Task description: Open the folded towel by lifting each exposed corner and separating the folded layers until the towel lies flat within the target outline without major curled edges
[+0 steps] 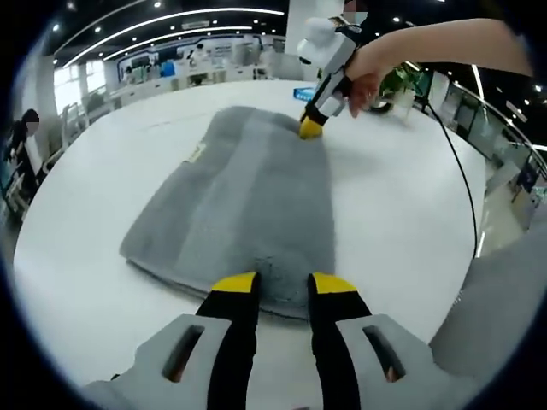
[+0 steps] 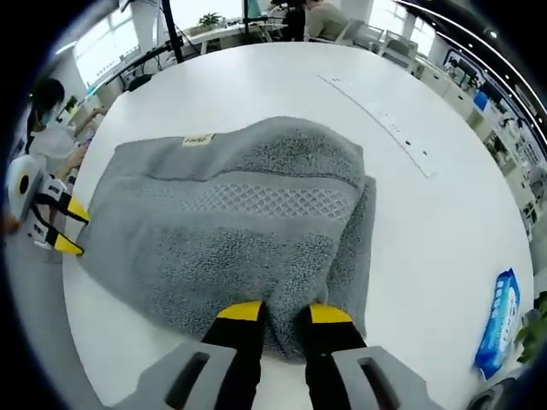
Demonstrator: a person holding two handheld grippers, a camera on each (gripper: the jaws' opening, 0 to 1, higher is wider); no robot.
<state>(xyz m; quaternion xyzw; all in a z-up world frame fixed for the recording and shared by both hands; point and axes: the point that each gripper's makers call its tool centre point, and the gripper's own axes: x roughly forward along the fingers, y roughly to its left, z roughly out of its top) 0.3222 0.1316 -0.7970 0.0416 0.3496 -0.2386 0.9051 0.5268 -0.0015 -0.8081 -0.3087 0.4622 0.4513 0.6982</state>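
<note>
From where I sit, the folded grey terry-cloth towel [image 1: 244, 205] lies on the round white desk [image 1: 402, 213], roughly at the centre of the left gripper view. My left hand-held gripper [image 1: 283, 284] rises from 6 o'clock with its yellow-tipped black jaws spread apart, the tips resting at the towel's near edge with cloth showing in the gap; I cannot tell whether they bite any of it. At about 1 o'clock of that view a person's hand [image 1: 366, 79] holds the right hand-held gripper [image 1: 309, 128], its yellow tip touching the towel's far corner.

In the right gripper view the towel [image 2: 239, 231] spreads across the middle, a woven diamond band running across it and a small pale label [image 2: 197, 139] near its far edge at 11 o'clock. My right hand-held gripper [image 2: 284, 313] comes up from 6 o'clock, jaws drawn close together with a fold of the towel's near edge between them, so it looks to be pinching the cloth. The left hand-held gripper [image 2: 67, 229] sits at 9 o'clock, its jaws spread, just beside the towel's corner there. A long white strip [image 2: 380, 121] lies on the desk [image 2: 256, 81] at 1 o'clock, apart from the towel, and a blue and white packet [image 2: 497, 323] lies at 4 o'clock near the desk's edge.
</note>
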